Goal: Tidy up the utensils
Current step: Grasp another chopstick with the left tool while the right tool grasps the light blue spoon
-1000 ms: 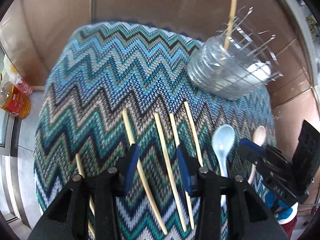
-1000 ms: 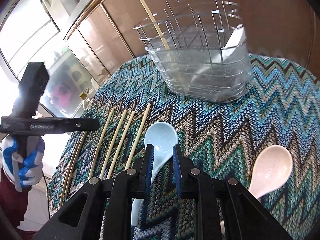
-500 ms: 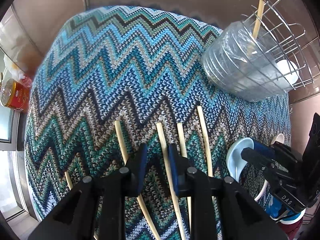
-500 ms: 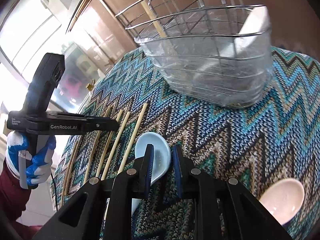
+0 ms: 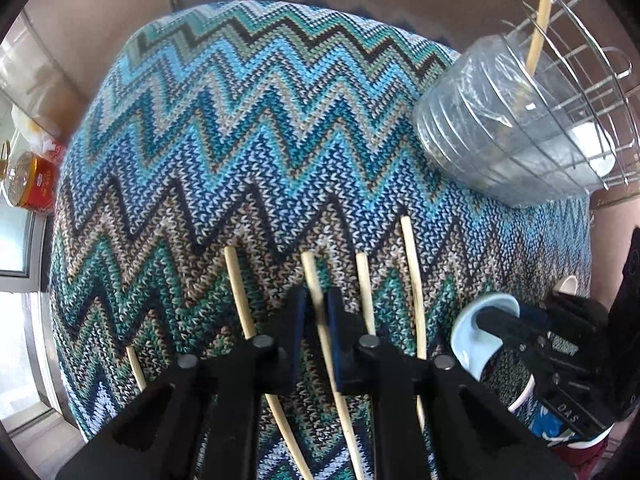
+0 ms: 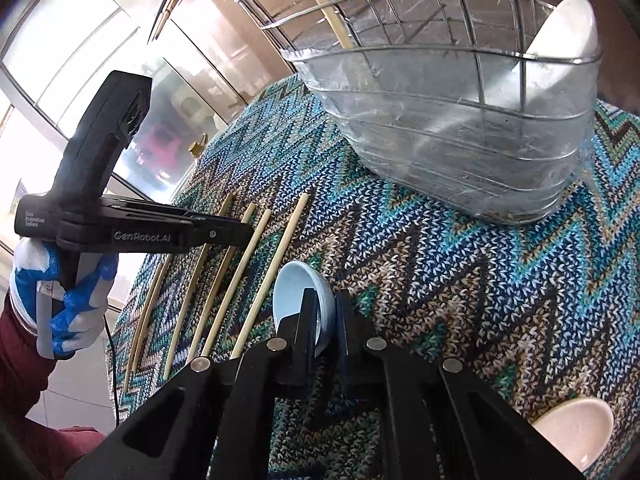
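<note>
A wire utensil basket with a clear plastic liner [image 6: 460, 128] stood at the far side of the zigzag knitted cloth [image 5: 248, 152], holding one upright wooden chopstick [image 5: 538, 28] and what looked like a white spoon [image 6: 564, 36]. The left gripper [image 5: 318, 312] pointed steeply down, its jaws clamped on a pale wooden chopstick [image 5: 320, 300] among the row lying on the cloth. The right gripper [image 6: 324, 312] was pinched on the light-blue ceramic spoon [image 6: 292, 288], its bowl tilted up. A pink spoon [image 6: 576, 440] lay nearby. A gloved hand [image 6: 52, 304] gripped the left handle.
</note>
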Demonstrator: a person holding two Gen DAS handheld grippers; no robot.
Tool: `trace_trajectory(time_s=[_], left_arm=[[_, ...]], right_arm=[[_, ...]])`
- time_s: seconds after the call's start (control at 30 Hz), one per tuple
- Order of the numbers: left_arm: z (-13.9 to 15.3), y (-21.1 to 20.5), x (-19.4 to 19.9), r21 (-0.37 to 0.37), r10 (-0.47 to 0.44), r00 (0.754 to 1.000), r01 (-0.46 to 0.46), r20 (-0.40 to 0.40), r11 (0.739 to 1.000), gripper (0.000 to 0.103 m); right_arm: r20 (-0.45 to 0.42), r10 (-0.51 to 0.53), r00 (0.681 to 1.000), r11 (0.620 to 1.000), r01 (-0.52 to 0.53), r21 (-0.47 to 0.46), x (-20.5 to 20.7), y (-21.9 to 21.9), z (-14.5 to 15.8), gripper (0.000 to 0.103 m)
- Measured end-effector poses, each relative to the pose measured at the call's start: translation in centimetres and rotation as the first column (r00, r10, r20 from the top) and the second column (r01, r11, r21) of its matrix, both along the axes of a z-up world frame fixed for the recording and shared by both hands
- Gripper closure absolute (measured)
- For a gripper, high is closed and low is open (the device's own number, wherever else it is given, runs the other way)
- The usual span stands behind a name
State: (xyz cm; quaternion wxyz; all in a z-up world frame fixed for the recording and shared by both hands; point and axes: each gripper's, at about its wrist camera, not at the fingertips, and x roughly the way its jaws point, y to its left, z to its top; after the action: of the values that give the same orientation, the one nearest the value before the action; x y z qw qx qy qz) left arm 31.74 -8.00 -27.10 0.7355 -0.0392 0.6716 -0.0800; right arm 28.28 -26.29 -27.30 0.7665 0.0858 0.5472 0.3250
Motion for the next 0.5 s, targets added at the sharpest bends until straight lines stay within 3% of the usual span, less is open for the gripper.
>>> trace_trajectory(time_s=[0.17, 0.5], left_arm=[[0.6, 1.4, -0.9, -0.052, 0.03, 0.999, -0.029, 0.03, 0.998, 0.099], [4.9, 3.3, -4.5, -0.145, 0.041, 0.989, -0.02, 0.143, 0.989, 0.098]], right_arm=[[0.073, -0.036, 0.997, 0.999, 0.038, -0.014, -2.1, -1.1, 2.6, 0.095], [0.212, -0.111, 0.971, 0.99, 0.126, -0.057, -7.1, -2.4, 7.4, 0.095]])
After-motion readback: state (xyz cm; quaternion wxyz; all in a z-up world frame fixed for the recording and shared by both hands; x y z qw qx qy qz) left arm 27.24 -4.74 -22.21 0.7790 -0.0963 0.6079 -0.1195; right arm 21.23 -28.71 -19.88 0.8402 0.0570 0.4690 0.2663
